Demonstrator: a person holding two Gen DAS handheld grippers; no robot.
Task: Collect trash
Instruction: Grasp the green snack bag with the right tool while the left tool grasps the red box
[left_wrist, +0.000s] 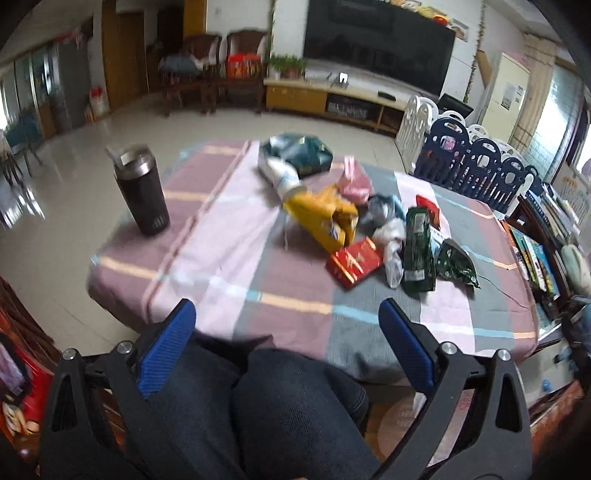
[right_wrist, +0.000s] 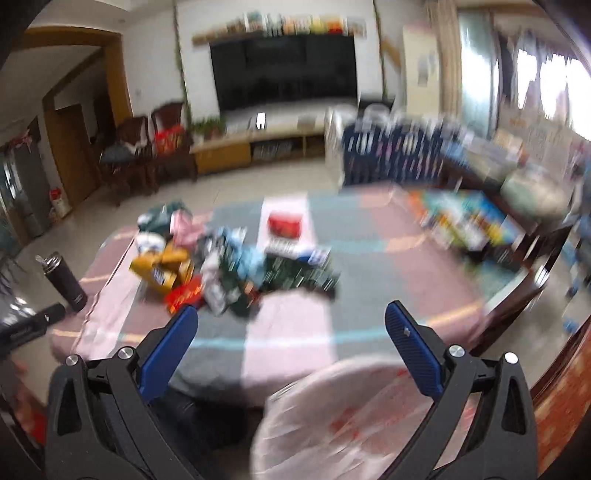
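Blue ribbed pads are fitted to both black two-finger tools. The left gripper (left_wrist: 287, 309) is seen with its jaws spread wide and nothing between the pads; it is pointed down over a person's knees in dark trousers (left_wrist: 280, 398), short of the near edge of a table covered with a pink, grey and mauve checked cloth (left_wrist: 236, 266). The right gripper (right_wrist: 291, 314) is likewise spread wide and released, with no item clamped.

Ahead of the left gripper and slightly to its right, a loose heap of trash is laid on the cloth: a crumpled yellow carton (left_wrist: 325, 218), a flat red packet (left_wrist: 352, 262) nearest the tool, a dark green foil bag (left_wrist: 419, 251), a pink wrapper (left_wrist: 354, 181) and a dark teal bag (left_wrist: 299, 151) farthest away. A tall dark steel-rimmed tumbler (left_wrist: 142, 190) stands upright ahead and to the left, well apart from the heap.

In the right wrist view, the same heap is seen ahead and to the left, blurred. A pale pink translucent plastic bag (right_wrist: 354, 413) lies below the right gripper, between its fingers in the picture; no contact with the pads can be made out.
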